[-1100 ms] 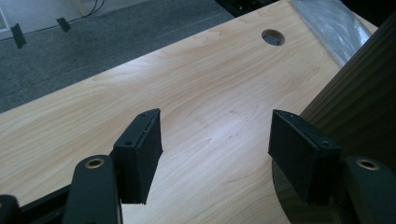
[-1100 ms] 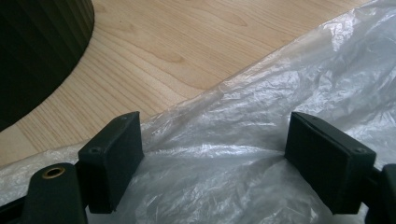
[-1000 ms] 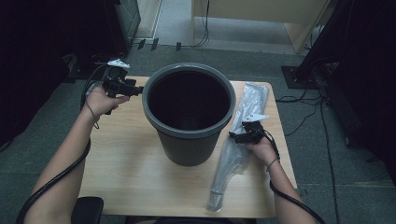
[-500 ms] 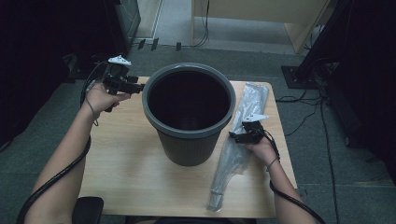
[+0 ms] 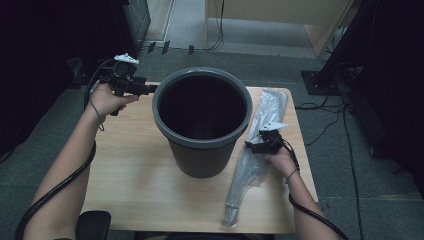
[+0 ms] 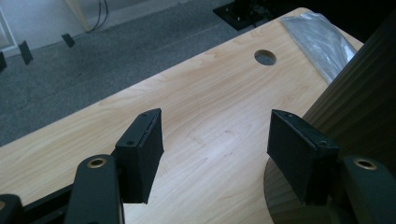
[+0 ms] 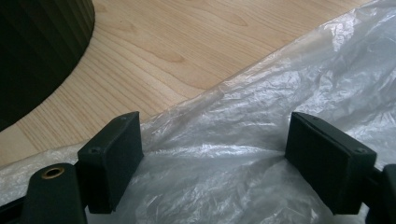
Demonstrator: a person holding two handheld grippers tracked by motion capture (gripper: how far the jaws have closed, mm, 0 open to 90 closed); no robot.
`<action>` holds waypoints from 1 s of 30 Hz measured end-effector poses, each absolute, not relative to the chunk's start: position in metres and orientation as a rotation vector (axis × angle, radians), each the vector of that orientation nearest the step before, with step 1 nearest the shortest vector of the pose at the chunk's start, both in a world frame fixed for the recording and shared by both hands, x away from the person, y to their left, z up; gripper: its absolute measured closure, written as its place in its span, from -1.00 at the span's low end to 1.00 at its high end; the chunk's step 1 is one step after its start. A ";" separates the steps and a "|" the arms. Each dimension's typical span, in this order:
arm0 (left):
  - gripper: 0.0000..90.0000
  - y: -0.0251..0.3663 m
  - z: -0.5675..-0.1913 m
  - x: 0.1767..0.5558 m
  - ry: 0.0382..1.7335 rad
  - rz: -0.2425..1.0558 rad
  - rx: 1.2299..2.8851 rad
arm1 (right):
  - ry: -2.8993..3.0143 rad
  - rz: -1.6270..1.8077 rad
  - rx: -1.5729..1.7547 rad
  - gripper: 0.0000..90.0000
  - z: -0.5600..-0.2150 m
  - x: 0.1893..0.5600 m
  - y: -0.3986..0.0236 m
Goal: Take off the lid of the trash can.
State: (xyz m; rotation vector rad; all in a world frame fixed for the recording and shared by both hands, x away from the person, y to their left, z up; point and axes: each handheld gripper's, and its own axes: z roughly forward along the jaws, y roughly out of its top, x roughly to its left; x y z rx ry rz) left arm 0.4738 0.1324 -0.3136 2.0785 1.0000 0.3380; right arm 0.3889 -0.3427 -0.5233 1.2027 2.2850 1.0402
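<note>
Both claws stand with their jaws apart and nothing clamped between them. On the person's left, the left gripper (image 5: 150, 89) hovers just beside the rim of the bin (image 5: 202, 125), near the far left corner of the table (image 5: 125, 170); in the left gripper view its jaws frame bare wood, with the ribbed wall of the bin close against one jaw. At the other side, the right gripper (image 5: 250, 146) sits over the plastic bag (image 5: 252, 165), which lies flat and long along the right edge of the table, from the far right corner down toward the near edge. From the right gripper view, the crinkled film spreads between and under the jaws, though I cannot tell whether a pad already rests on it.

The step in hand looks like picking up the bag so it can line the bin, which stands upright in the middle of the table. To do it well, the right gripper should drop until one jaw slides under a raised fold, then close on a pinch of film rather than press flat against the wood, where thin plastic tends to slip out. Taking it near the open end would help later, though which end that is stays unclear. The left gripper is well placed to steady the bin by its rim, so it does not tip or skid when the bag is drawn across.
</note>
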 end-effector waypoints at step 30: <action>-0.20 0.124 -0.265 0.476 0.926 0.389 2.022 | 2.287 1.040 1.201 -0.59 -0.523 0.389 -0.343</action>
